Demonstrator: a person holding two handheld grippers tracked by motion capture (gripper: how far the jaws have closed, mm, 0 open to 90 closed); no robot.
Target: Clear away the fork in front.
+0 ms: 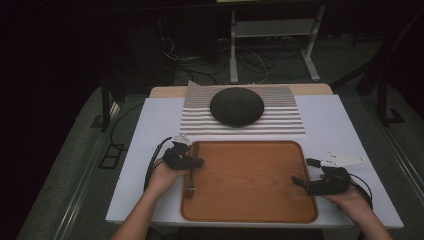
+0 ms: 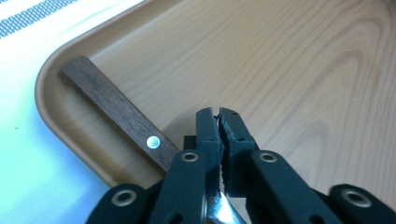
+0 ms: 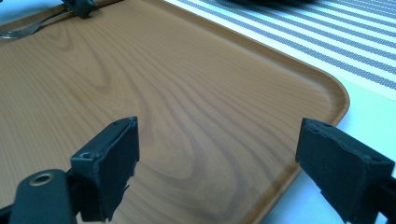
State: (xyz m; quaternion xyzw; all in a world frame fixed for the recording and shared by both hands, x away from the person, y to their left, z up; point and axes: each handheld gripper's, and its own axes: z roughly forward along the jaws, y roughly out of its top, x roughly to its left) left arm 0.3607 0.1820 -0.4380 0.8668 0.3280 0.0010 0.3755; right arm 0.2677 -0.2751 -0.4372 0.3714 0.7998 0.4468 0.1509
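While seemingly fork-clamping [image 1: 190, 187], left gripper [image 2: 218, 114] over tray [image 1: 250, 212].

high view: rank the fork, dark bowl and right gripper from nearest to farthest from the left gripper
1. Fork: held in the left gripper, at the tray's left edge.
2. Dark bowl: upside down on the striped mat, beyond the tray.
3. Right gripper: across the tray, at its right edge.

Wooden-handled fork [image 1: 190, 186] flat along wooden tray's [image 1: 250, 210] left edge, tines toward the person, neck in left tongs [image 1: 196, 162].

Black grippers [image 1: 183, 159], brass-ringed screws, black cables, grey plate.
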